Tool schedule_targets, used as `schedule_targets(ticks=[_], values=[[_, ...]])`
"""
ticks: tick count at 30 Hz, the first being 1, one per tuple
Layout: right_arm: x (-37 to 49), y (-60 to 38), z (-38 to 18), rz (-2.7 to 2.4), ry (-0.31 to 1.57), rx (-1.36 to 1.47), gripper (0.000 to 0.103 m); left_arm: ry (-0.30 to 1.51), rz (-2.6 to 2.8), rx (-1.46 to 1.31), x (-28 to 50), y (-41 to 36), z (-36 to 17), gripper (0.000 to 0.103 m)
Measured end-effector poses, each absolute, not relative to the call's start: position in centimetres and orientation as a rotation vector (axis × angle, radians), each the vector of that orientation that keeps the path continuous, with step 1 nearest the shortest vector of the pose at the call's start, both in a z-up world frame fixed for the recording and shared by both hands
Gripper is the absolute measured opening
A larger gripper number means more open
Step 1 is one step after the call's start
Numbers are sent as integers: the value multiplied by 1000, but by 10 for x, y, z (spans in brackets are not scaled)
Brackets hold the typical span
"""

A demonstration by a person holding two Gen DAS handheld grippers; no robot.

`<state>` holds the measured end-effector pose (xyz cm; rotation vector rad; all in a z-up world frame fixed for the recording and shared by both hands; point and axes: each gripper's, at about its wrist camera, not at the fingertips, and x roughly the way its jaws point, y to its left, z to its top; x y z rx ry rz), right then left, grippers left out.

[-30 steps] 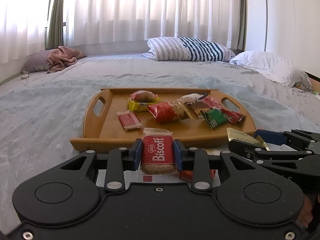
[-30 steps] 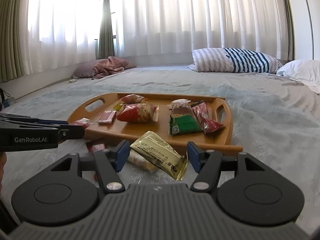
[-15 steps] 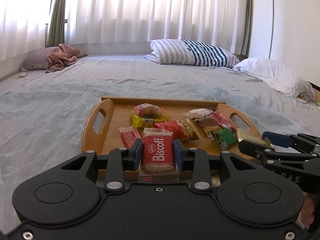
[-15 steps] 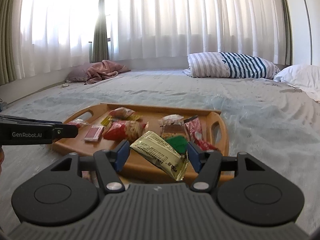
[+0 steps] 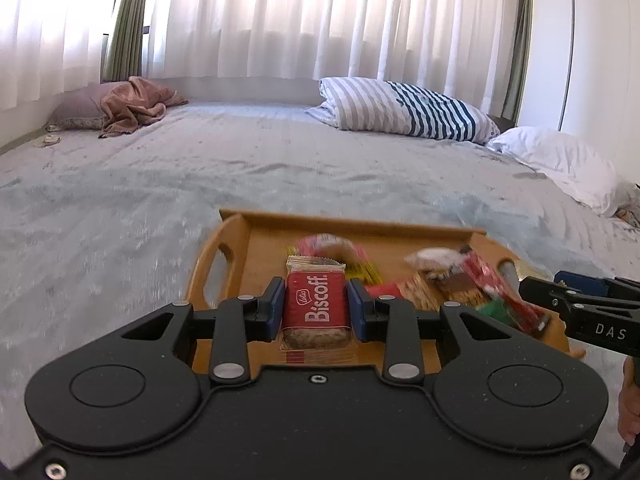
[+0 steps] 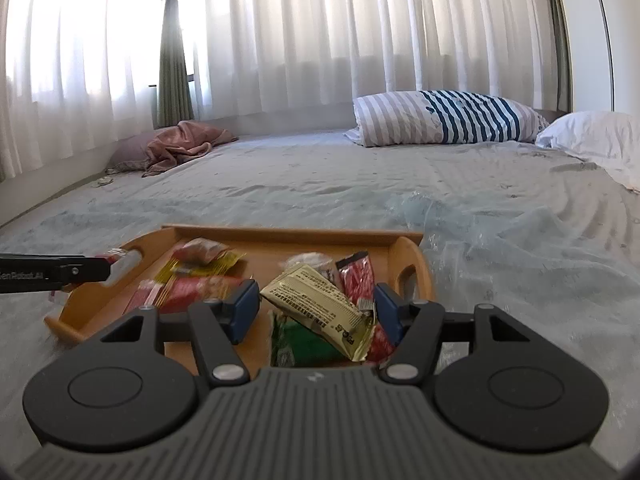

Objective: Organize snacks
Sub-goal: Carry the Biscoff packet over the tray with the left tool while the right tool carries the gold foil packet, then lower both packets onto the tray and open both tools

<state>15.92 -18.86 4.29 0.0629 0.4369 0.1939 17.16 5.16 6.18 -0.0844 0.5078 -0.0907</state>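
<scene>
We see a wide bed (image 5: 280, 168) under a pale blue-grey cover, with a striped pillow (image 5: 404, 110) and a white pillow (image 5: 560, 160) at its far side before sheer curtains (image 5: 320, 20). A wooden tray (image 5: 240, 256) with cut-out handles lies on the cover, and several snack packets lie loose in it, among them a red packet (image 6: 356, 276) and a green packet (image 6: 300, 340). Over the tray's near part we find our left gripper (image 5: 316, 306) clenched on a red Biscoff packet (image 5: 316, 304), its blue pads pressing both long edges. Our right gripper (image 6: 316, 308) grasps a gold packet (image 6: 320, 300) that sits tilted between its pads, above the tray's right half.
</scene>
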Motion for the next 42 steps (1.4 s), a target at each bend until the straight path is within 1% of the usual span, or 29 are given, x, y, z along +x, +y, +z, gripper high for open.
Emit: schedule_targets(ticks=[8, 17, 22, 29, 42], values=[[204, -191, 51, 176, 465, 58, 65, 507, -97, -88, 218, 60, 68, 32], [262, -190, 54, 191, 540, 41, 65, 575, -81, -140, 276, 74, 58, 32], [292, -188, 46, 175, 599, 73, 65, 605, -74, -177, 300, 77, 47, 32], [318, -183, 39, 191, 653, 61, 66, 648, -73, -158, 330, 77, 34, 32], [345, -162, 21, 238, 704, -5, 66, 725, -75, -136, 386, 73, 30, 32]])
